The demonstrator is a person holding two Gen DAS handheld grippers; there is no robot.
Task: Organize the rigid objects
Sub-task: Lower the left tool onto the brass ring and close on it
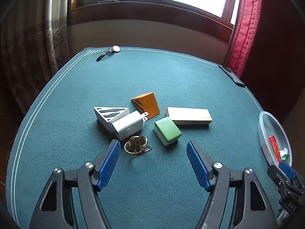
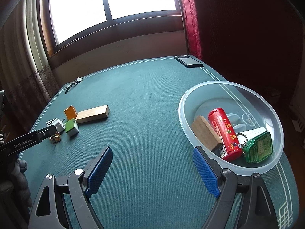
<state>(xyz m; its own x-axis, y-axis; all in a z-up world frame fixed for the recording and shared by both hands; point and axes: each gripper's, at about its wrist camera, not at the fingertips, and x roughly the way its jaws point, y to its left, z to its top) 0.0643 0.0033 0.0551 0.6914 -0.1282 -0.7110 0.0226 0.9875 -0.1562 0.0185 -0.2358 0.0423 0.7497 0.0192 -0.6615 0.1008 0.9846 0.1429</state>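
Note:
My left gripper (image 1: 153,147) is open over the green cloth, just short of a cluster of objects. A gold ring-shaped trinket (image 1: 136,146) lies by its left finger. Beyond are a white plug adapter (image 1: 128,125), a zebra-striped wedge (image 1: 109,114), an orange wedge (image 1: 147,104), a green-topped tile (image 1: 167,130) and a wooden block (image 1: 188,115). My right gripper (image 2: 152,152) is open too, empty, beside a clear plastic bowl (image 2: 192,95). The bowl holds a red tube (image 2: 224,133), a brown block (image 2: 205,132) and a green tin keyring (image 2: 259,147).
A wristwatch (image 1: 108,52) lies at the far left corner of the table (image 1: 171,72). A black phone (image 2: 188,61) rests at the far right edge. Curtains hang left and right of a window behind the table. The other gripper's arm (image 2: 28,139) reaches in from the left.

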